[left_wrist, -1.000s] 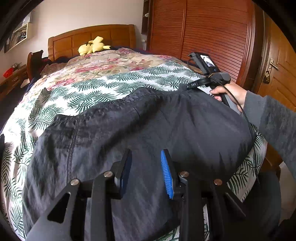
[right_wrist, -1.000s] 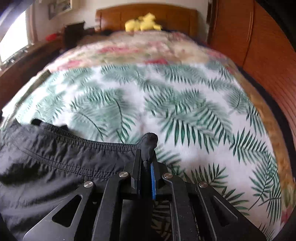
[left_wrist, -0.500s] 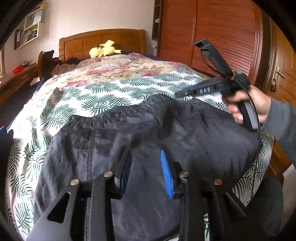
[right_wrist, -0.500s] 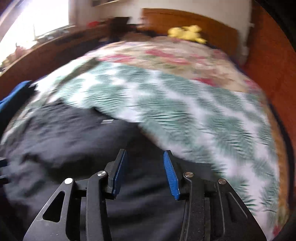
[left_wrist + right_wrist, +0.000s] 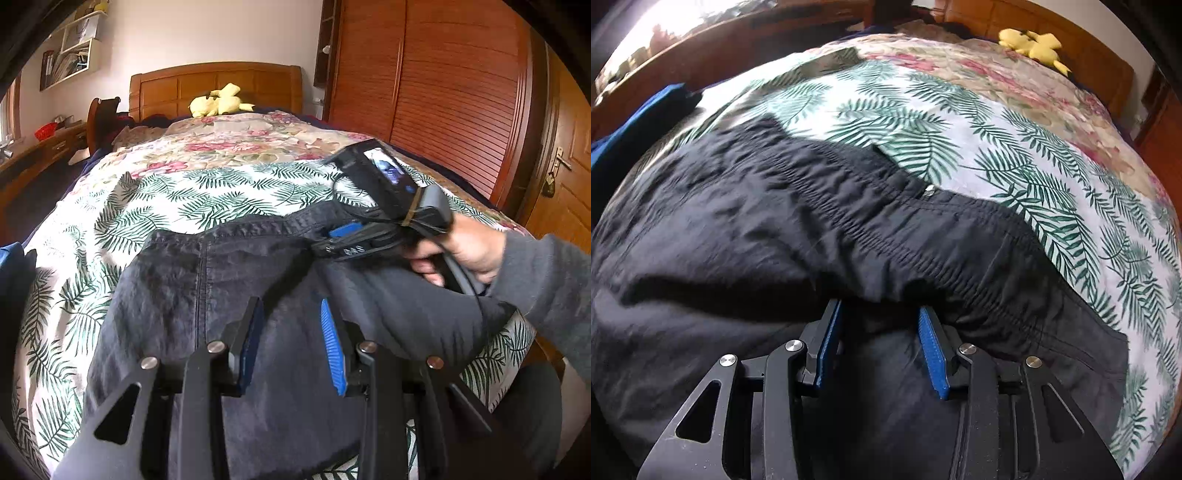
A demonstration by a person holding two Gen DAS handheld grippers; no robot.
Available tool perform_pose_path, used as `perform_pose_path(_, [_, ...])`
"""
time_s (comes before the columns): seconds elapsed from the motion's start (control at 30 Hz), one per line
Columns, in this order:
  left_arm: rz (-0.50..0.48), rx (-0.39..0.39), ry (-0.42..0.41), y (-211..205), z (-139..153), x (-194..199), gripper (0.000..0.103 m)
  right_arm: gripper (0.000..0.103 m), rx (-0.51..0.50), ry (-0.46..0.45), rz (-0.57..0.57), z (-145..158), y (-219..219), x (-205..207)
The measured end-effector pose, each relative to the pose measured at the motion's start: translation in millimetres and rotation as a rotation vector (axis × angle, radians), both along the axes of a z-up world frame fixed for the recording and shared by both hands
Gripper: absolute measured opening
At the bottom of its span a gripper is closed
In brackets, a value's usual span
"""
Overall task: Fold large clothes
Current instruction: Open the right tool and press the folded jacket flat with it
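The right gripper (image 5: 879, 343), which pinched the waistband corner a second ago, has let go and hovers part-open over the dark trousers (image 5: 775, 229); the left gripper (image 5: 291, 343) hangs part-open, empty. The trousers lie folded on the palm-print bedspread (image 5: 960, 122).

Each handheld tool is a matte black two-finger gripper (image 5: 291, 343) with angular, cut-out linkage arms, round silver rivets at the pivots and ribbed blue rubber pads (image 5: 332, 347) lining the inner faces of its fingers. The second black gripper (image 5: 882, 347) has the same build and, seen from outside, carries a small lit screen and looped black cables bound with a band. The person's hand (image 5: 465, 254) emerges from a grey knitted sleeve (image 5: 546, 280).
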State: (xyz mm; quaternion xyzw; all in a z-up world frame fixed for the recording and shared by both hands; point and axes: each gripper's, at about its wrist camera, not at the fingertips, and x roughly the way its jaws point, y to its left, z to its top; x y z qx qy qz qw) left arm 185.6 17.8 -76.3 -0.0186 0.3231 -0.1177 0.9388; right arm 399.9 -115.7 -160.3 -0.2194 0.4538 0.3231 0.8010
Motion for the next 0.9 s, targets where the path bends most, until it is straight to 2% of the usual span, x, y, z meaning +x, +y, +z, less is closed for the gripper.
perform_pose_path(0.1, [-0.003, 0.000, 0.004, -1.1, 0.2, 0.0, 0.031, 0.040, 0.034, -0.017, -0.049, 0.4, 5.5, 14.0])
perform_pose_path(0.3, [-0.001, 0.009, 0.005, -1.3, -0.1, -1.6, 0.031, 0.038, 0.032, -0.061, -0.098, 11.1, 17.1, 18.6])
perform_pose_path(0.4, [0.001, 0.003, 0.002, 1.3, 1.9, -3.1, 0.031, 0.038, 0.100, -0.066, -0.121, 30.5, 3.8, 8.7])
perform_pose_path(0.53, [-0.001, 0.000, -0.005, 4.1, 3.9, -5.7, 0.031, 0.038, 0.159, -0.075, -0.100, 53.2, -20.6, -27.0])
perform_pose_path(0.6, [-0.001, 0.000, -0.004, 4.3, 4.3, -6.1, 0.031, 0.038, 0.157, -0.093, -0.087, 59.0, -33.6, -50.8])
perform_pose_path(0.73, [-0.004, 0.004, -0.007, 4.6, 5.3, -6.9, 0.031, 0.038, 0.157, -0.112, -0.072, 62.0, -54.5, -92.9])
perform_pose_path(0.9, [-0.001, 0.012, 0.002, 3.6, 2.2, -5.1, 0.031, 0.042, 0.174, -0.084, -0.069, 56.2, -76.5, -138.6])
